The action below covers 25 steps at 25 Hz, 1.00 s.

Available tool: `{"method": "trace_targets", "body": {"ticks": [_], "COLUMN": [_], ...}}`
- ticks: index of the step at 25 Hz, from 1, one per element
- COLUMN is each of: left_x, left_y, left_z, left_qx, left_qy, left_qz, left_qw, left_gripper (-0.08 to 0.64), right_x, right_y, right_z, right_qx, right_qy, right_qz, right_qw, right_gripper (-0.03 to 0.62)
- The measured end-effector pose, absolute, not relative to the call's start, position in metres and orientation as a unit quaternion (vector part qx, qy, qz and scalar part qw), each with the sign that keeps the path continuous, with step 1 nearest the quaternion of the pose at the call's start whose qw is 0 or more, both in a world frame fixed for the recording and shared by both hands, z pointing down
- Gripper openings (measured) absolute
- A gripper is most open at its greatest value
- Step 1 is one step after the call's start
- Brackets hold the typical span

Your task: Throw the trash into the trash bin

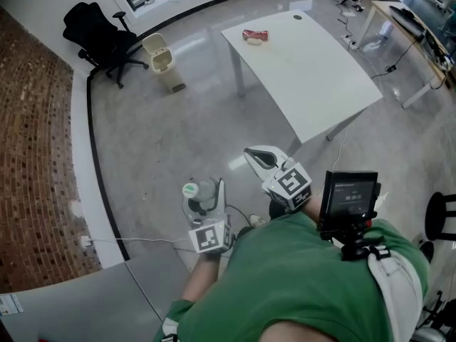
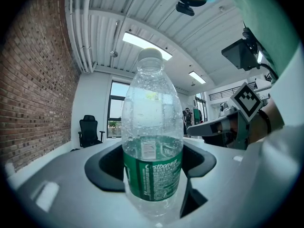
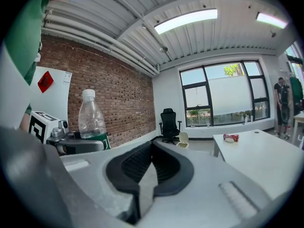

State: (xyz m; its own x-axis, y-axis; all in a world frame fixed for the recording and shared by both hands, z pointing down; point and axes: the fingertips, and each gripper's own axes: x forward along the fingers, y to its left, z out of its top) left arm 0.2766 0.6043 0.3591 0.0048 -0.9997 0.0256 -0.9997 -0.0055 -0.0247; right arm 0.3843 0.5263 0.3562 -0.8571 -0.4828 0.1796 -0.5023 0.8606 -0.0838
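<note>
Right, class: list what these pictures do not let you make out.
- Head view: the trash bin is too small and far to show its inside.
- Head view: the red item on the table is too small to identify.
- Left gripper view: the label's small print on the bottle is too blurred to read.

In the left gripper view the bottle's (image 2: pixel 152 141) base was lost below the jaws' near edge, and in the head view the left gripper (image 1: pixel 208 199) hid its lower half. Your green shirt (image 1: pixel 299 276) covered most of both arms. The red item (image 1: pixel 255 35) on the table (image 1: pixel 313 77) was too small to name. The desk (image 1: pixel 410 20) ran off the head view's right edge
</note>
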Motion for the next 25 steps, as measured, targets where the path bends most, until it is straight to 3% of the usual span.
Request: {"method": "trace_targets", "body": {"ticks": [8,25], "left_x": [0.259,0.211], "left_y": [0.593,0.465], "left_z": [0.363,0.349], "left_qx": [0.698,0.671], "left_qy": [-0.716,-0.74], "left_qz": [0.022,0.039], "left_qw": [0.01,-0.003], "left_gripper": [0.336,0.334], "right_x": [0.366,0.314], "right_y": [0.509,0.377], "right_z": [0.367,0.364], "right_qx": [0.243,0.207], "right_qy": [-0.964,-0.974], "right_qz": [0.062,0.077], "right_qw": [0.085,0.058], "right_gripper": [0.003,0.003]}}
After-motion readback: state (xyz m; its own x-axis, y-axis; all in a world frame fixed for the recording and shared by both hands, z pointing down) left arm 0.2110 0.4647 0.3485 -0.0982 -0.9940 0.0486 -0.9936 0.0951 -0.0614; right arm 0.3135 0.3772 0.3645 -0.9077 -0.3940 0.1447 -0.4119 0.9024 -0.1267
